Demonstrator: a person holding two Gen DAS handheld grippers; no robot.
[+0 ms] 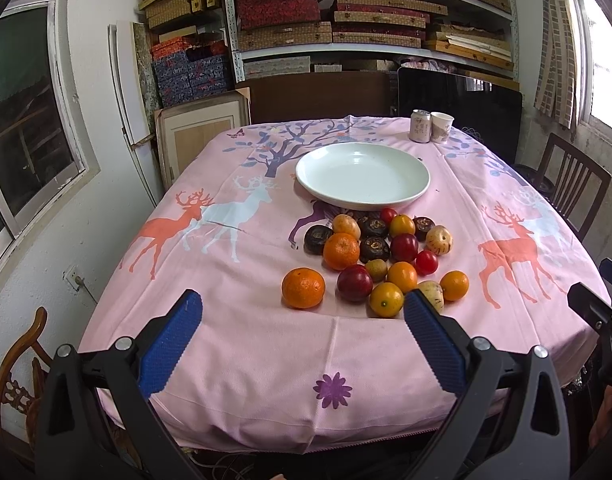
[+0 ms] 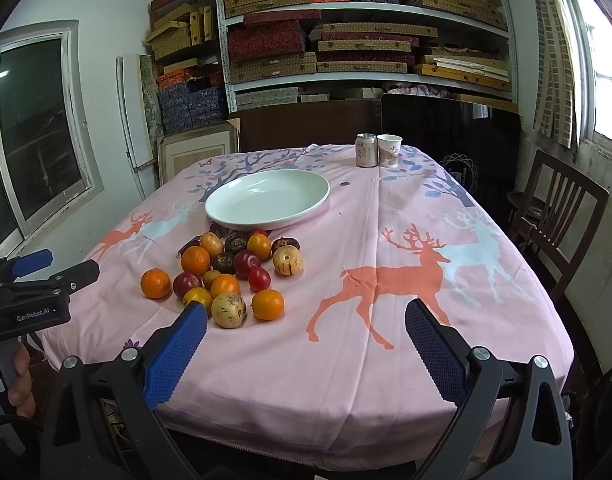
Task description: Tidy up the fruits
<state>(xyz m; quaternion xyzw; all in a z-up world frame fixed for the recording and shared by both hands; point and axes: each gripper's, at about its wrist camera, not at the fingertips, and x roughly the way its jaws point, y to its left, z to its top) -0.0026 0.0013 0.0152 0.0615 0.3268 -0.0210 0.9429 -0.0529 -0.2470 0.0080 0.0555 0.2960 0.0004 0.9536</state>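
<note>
A heap of several fruits (image 1: 379, 254) (image 2: 234, 272) lies on the pink tablecloth: oranges, red plums, dark round ones and pale striped ones. One orange (image 1: 303, 288) (image 2: 155, 283) sits a little apart at the left. Behind the heap stands an empty white plate (image 1: 409, 196) (image 2: 306, 212). My left gripper (image 1: 304, 304) hovers open over the table's front, just short of the fruit. My right gripper (image 2: 306, 314) is open too, right of the heap, holding nothing. The left gripper's body (image 2: 30, 284) shows at the left edge of the right wrist view.
A drink can (image 1: 420, 126) (image 2: 366, 150) and a paper cup (image 1: 441, 127) (image 2: 389, 150) stand at the table's far side. Wooden chairs (image 1: 571, 184) (image 2: 553, 220) flank the right side, another chair (image 1: 16, 376) is at the near left. Shelves of boxes (image 1: 369, 12) fill the back wall.
</note>
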